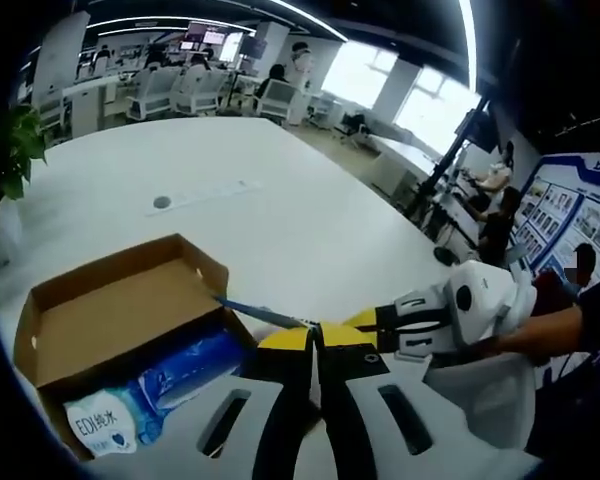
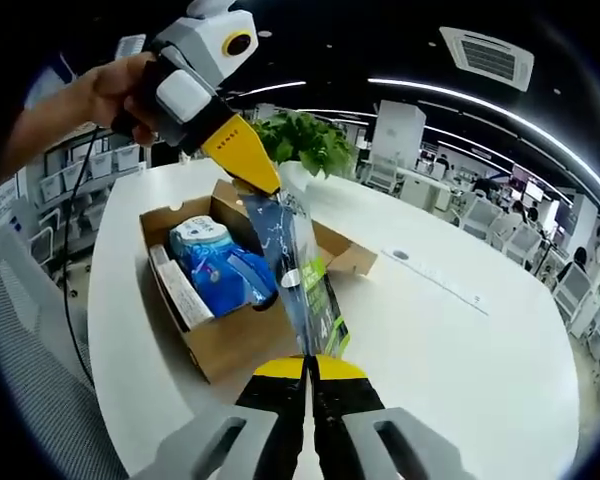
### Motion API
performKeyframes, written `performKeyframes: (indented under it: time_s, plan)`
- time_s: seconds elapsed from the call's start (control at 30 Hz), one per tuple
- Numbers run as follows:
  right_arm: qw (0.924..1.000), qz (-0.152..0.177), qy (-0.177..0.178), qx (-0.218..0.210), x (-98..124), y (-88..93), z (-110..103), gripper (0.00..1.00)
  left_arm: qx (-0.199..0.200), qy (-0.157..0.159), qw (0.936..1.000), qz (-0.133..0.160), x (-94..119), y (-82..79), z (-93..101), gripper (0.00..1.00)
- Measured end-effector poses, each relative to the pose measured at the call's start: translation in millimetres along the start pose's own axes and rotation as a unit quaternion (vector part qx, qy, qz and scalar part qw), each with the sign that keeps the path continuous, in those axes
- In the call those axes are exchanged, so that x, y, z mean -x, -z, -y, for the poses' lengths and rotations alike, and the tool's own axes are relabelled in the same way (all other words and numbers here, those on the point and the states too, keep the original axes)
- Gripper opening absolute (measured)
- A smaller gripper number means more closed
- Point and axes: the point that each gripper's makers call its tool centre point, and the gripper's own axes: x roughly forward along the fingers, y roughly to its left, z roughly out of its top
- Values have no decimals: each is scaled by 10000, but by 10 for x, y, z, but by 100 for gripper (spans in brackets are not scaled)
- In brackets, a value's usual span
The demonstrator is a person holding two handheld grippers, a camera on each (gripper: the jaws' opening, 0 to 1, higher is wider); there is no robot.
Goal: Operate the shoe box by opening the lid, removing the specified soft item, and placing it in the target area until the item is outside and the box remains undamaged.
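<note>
Both claws are pinched shut on the same soft, clear plastic packet (image 2: 302, 290), which is stretched between them above the open shoe box (image 2: 215, 345). In the right gripper view the right claw (image 2: 307, 362) grips the packet's lower end with its jaws pressed together, while the left claw (image 2: 263, 183), held by a hand (image 2: 110, 92), clamps the upper end. The box sits on the white table (image 2: 460, 360), with a blue wipes pack (image 2: 220, 262) lying inside it. In the left gripper view the left claw (image 1: 315, 335) is closed on the packet's edge (image 1: 265, 313), beside the box (image 1: 110, 320).
</note>
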Motion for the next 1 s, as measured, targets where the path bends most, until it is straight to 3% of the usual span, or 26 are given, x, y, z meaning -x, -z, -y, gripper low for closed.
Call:
performKeyframes:
  time_s: [0.4, 0.57, 1.0]
  plan:
    - [9992, -290, 33, -271, -63, 285, -3, 0, 55, -98, 9998, -171, -204, 200, -16, 0]
    - [9988, -355, 79, -337, -74, 314, 14, 0, 64, -169, 9997, -181, -221, 229, -41, 0]
    - [9998, -27, 58, -163, -123, 45, -70, 6, -66, -254, 9991, -319, -408, 318, -6, 0]
